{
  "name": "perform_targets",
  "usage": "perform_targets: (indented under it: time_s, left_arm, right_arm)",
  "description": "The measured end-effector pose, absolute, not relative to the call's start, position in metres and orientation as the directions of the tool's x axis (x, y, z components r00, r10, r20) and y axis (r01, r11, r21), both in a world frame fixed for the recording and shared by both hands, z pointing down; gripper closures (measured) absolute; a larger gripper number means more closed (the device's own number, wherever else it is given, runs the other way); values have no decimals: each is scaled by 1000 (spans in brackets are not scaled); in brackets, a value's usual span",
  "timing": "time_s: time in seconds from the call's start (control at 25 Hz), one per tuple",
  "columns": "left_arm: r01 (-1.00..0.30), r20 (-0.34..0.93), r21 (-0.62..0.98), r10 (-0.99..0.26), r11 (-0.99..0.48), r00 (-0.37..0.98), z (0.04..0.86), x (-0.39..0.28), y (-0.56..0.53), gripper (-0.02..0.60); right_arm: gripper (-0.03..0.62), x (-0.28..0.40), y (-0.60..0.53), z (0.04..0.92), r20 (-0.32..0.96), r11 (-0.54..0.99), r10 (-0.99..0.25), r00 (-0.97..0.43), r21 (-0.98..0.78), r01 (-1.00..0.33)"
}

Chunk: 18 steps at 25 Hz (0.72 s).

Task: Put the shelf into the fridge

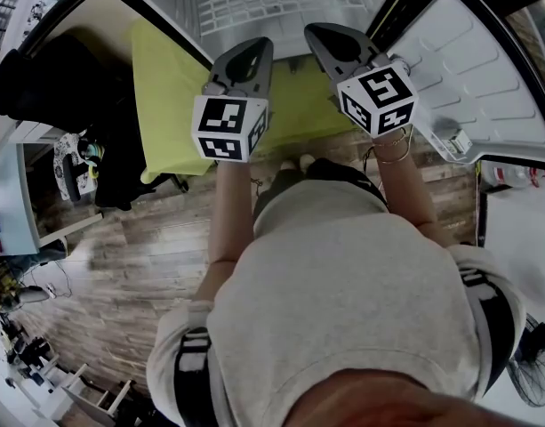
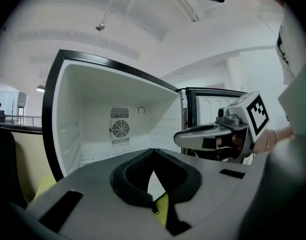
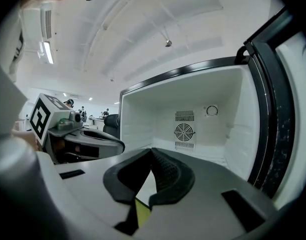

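The fridge (image 1: 170, 20) stands open in front of me, its inside white with a round fan grille (image 2: 121, 129) on the back wall. A white wire shelf (image 1: 272, 3) shows inside it at the top of the head view. My left gripper (image 1: 259, 47) and right gripper (image 1: 318, 32) are held side by side just outside the opening, both shut with nothing between the jaws. The left gripper view shows its own black pads (image 2: 135, 176) meeting at the tip, and the right gripper (image 2: 212, 134) beside it. In the right gripper view the pads (image 3: 167, 176) also meet.
The fridge door (image 1: 485, 78) swings open to the right. A yellow-green surface (image 1: 165, 87) lies under and left of the fridge. A black chair (image 1: 50, 78) and a white table (image 1: 10, 203) are at the left, a floor fan (image 1: 532, 363) at bottom right.
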<state>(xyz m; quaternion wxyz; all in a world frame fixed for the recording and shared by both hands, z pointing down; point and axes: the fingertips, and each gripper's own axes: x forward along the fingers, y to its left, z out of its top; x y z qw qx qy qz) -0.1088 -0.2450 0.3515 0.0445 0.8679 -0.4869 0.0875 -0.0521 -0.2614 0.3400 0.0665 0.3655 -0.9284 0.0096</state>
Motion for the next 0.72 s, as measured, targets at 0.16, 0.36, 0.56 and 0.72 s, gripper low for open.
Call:
perform_targets:
  time_s: [0.16,0.36,0.56,0.72]
  left_arm:
    - [-868,195,-9,-852,-497,486,356,-116,-245,571]
    - [-878,207,-9,-860,-479,467,363,-118,-245,571]
    - [-880,230,-3,-856,-476,462,372,-117,-243,572]
    - [-879,238,9,-852,-478,466,378,-113,-241,572]
  right_arm:
    - [588,-52,-262,345,131,720,-693,-709,75,-690]
    - [588,-57,-260,358,160,727,-686,-710,88,-681]
    - [588,-58,-258,366,172,732,-679,-714,83,-676]
    - [588,-63,-254,369,171,750,-657,-734,48,-660]
